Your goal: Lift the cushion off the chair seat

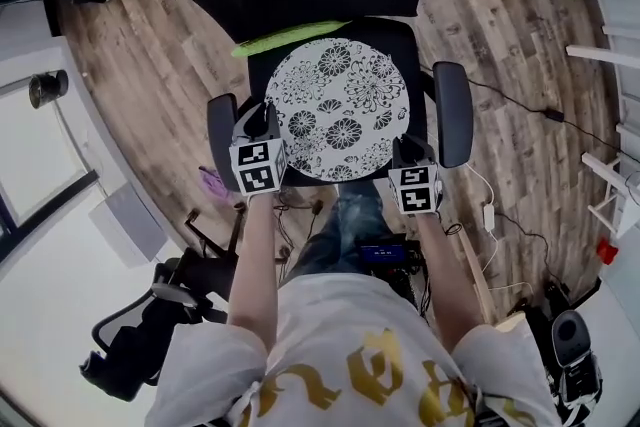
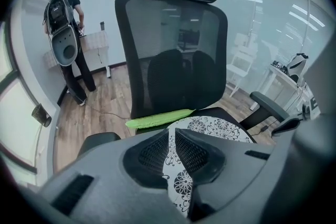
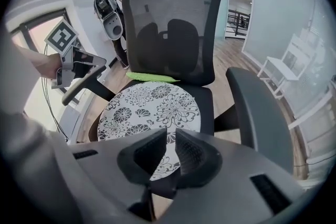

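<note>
Jaws closed and empty, the left gripper (image 1: 264, 122) and right gripper (image 1: 405, 148) are hovering at the lower-left and lower-right edges of the floral cushion (image 1: 338, 105), which is lying on the chair seat (image 1: 402, 37) at mid-frame.

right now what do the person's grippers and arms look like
The left gripper and right gripper have grey plastic bodies with black mesh-textured pads. Each carries a white cube with black square markers. The person wears a white short-sleeved shirt with gold print.
</note>
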### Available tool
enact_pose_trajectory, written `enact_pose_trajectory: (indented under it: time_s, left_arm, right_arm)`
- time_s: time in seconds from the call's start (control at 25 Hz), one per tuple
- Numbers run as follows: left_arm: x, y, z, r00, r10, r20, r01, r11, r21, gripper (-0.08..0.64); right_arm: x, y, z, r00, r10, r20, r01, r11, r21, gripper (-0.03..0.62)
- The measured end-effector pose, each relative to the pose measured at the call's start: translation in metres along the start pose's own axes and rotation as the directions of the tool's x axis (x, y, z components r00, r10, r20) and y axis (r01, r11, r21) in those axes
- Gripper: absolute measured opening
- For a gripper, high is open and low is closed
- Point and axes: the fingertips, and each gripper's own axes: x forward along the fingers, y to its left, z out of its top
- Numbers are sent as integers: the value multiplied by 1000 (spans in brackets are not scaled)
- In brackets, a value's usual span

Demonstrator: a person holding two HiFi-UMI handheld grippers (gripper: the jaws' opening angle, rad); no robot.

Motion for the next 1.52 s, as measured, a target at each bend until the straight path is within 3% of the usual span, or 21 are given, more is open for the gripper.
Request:
enact_pose_trajectory:
  time_s: [0.4,0.64,0.8,1.08,1.32,1.52]
  left_arm:
    - [48,11,-19,996,-11,-94,8,999,-31,14]
    - [82,18,-33,986,-11,-168,7,1000,-22,92]
    - [97,27,-45,977,5,-211,-13,999,-39,92]
    - [118,39,-74,937,38,-347,-67,995,-73,112]
    - [133,47,-97,898,67,-435,-81,997,-16,156]
    - [142,56,-113,869,89,-486,-109,994,-14,193]
  right_arm:
    - [32,-9,-28,992,-8,-126,9,1000,6,120]
    - [54,-16,-44,982,-21,-188,16,999,-32,150]
    - [67,-17,-53,971,-33,-235,20,998,-55,168]
    - [88,-27,-59,956,-59,-288,48,998,-44,193]
    - [98,-37,-62,950,-82,-301,75,997,-35,206]
    - [106,-44,-56,953,-78,-294,92,995,32,212]
